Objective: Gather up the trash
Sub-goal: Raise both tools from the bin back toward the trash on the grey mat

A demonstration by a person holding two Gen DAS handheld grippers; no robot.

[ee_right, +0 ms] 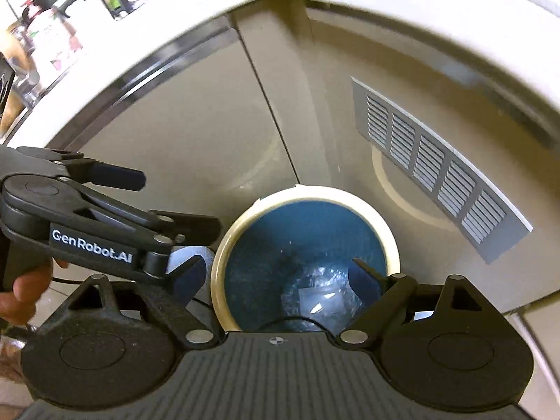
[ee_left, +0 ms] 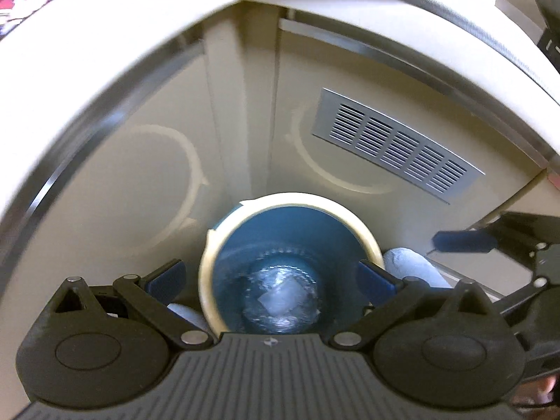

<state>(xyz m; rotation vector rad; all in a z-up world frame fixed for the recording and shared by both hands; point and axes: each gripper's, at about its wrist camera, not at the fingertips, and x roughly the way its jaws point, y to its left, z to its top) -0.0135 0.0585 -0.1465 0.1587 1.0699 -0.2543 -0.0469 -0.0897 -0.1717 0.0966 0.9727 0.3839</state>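
Two grippers are held over one bin, and both are spread with nothing between the fingers. The left gripper (ee_left: 269, 280) is poised above the bin (ee_left: 371, 241), its blue fingertips (ee_left: 168, 274) seen on either side of the cream rim. The right gripper (ee_right: 280, 276) is held just beside it, to its right, over the same bin (ee_right: 393, 245); in its view the left gripper (ee_right: 182, 231) is seen from the side at the left edge. Crumpled clear plastic trash (ee_left: 280, 297) is seen lying at the bottom of the blue interior, also visible from the right wrist (ee_right: 320, 297). A beige cabinet (ee_left: 140, 182) is seen behind the bin, with a slatted grey vent (ee_left: 399, 147) set in its right panel.
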